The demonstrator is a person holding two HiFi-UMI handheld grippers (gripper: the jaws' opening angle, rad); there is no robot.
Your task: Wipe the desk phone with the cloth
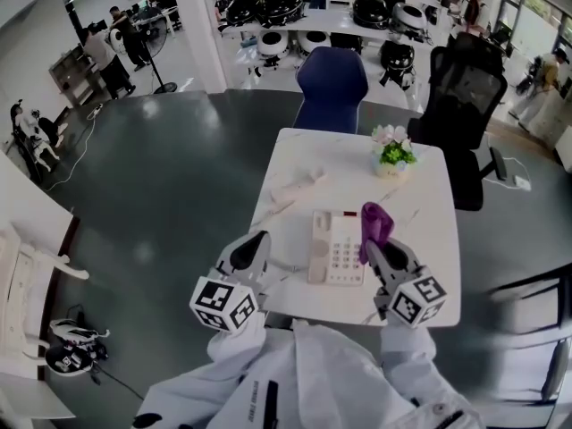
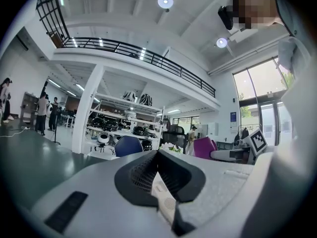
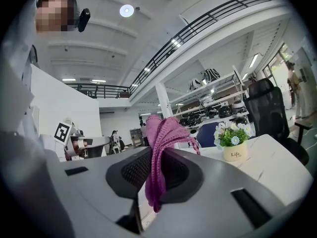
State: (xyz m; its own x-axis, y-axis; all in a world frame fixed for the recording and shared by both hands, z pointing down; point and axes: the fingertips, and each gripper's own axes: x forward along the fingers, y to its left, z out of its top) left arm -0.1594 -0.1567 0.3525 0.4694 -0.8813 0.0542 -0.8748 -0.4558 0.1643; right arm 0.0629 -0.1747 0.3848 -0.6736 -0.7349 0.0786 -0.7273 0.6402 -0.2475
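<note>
The white desk phone (image 1: 338, 248) lies on the white table (image 1: 420, 266), keypad up. A white handset-like piece (image 1: 296, 189) rests further back on the table. My right gripper (image 1: 375, 241) (image 3: 157, 168) is raised beside the phone's right edge, shut on a purple knitted cloth (image 1: 375, 222) (image 3: 159, 138) that sticks up out of the jaws. My left gripper (image 1: 254, 241) (image 2: 161, 181) is held up left of the phone; its jaws stand together with only a narrow slit, through which a white sliver shows. I see nothing held in it.
A small pot of flowers (image 1: 392, 155) (image 3: 233, 142) stands at the table's far right. A blue chair (image 1: 332, 88) and a black office chair (image 1: 465, 105) stand behind the table. People (image 1: 105, 56) stand far off at the back left.
</note>
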